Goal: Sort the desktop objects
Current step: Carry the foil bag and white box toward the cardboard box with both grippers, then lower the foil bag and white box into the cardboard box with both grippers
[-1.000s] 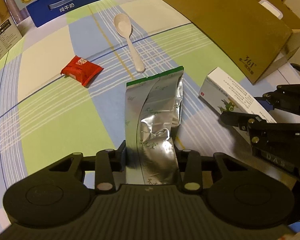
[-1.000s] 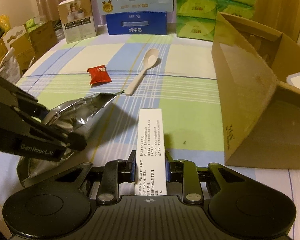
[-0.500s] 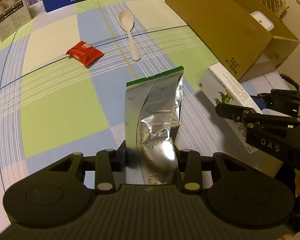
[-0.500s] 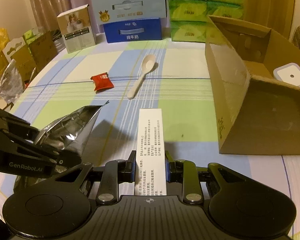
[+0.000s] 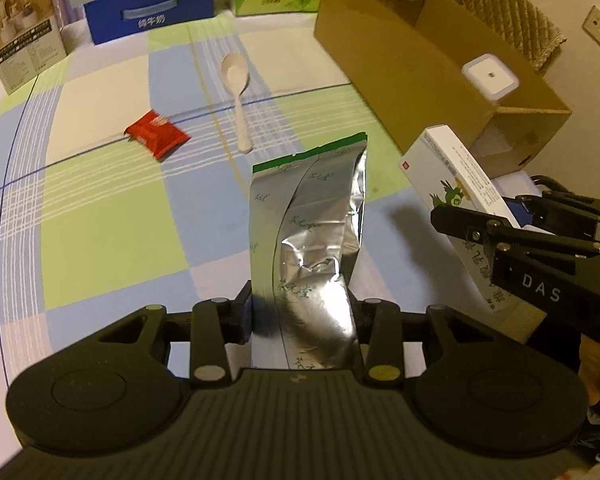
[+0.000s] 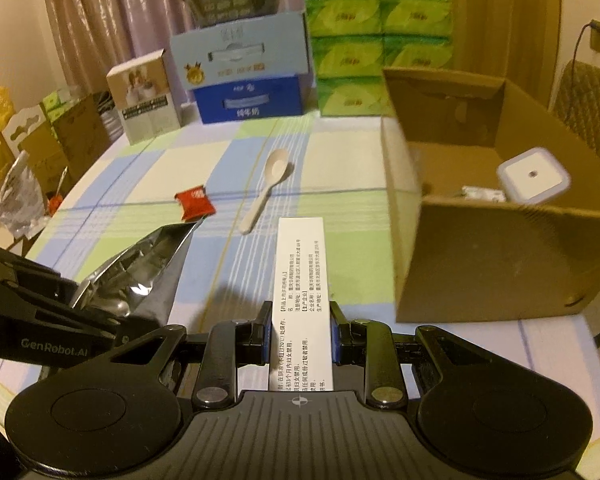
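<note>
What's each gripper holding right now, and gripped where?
Left gripper: silver foil pouch, pinched across its lower end. Right gripper: white medicine box, fingers on its long sides near the near end.

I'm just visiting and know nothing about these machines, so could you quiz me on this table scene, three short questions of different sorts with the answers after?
1. True or false: the left tool is shut on a silver foil pouch.
2. What does the right tool hold? A) a spoon B) a white printed box C) a red packet
3. Fill in: the white square container sits inside the ___.

Key:
1. True.
2. B, the white printed box; the spoon and red packet lie on the tablecloth.
3. Cardboard box.
</note>
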Demonstrator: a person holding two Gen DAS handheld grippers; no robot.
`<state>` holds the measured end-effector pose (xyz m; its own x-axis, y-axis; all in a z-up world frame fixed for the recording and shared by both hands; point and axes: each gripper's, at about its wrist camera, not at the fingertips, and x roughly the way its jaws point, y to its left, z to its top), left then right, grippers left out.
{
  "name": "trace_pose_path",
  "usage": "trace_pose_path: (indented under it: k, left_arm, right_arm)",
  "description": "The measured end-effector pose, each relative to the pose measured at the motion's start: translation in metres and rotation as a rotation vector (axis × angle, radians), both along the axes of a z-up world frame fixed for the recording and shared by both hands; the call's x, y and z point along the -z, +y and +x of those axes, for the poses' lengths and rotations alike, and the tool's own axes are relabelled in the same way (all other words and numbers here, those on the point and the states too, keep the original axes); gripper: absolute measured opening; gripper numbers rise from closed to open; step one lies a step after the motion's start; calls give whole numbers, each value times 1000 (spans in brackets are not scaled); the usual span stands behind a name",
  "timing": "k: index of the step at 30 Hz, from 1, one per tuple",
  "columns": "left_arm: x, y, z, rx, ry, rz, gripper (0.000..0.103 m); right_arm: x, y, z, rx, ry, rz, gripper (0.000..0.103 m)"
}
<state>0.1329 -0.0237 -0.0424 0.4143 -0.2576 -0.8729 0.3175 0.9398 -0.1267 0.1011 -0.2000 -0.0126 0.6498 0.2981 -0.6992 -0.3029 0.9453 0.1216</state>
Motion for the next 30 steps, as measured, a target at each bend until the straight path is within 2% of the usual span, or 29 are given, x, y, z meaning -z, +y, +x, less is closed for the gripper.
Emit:
trace_pose_path:
  k: [17,22,30]
  left_arm:
    - [-28,-36,-5,50,-31,-36,34]
    - [-46,-47,3,80,-57,-41,34]
    - [-76,-80,27,115,-87,-88,34]
  right_arm:
    - [-33,-34,-12,51,-60,27,23]
    - [-48,-46,-14,65,-88,15,23]
    - [-78,-77,0,114,-145,11,23]
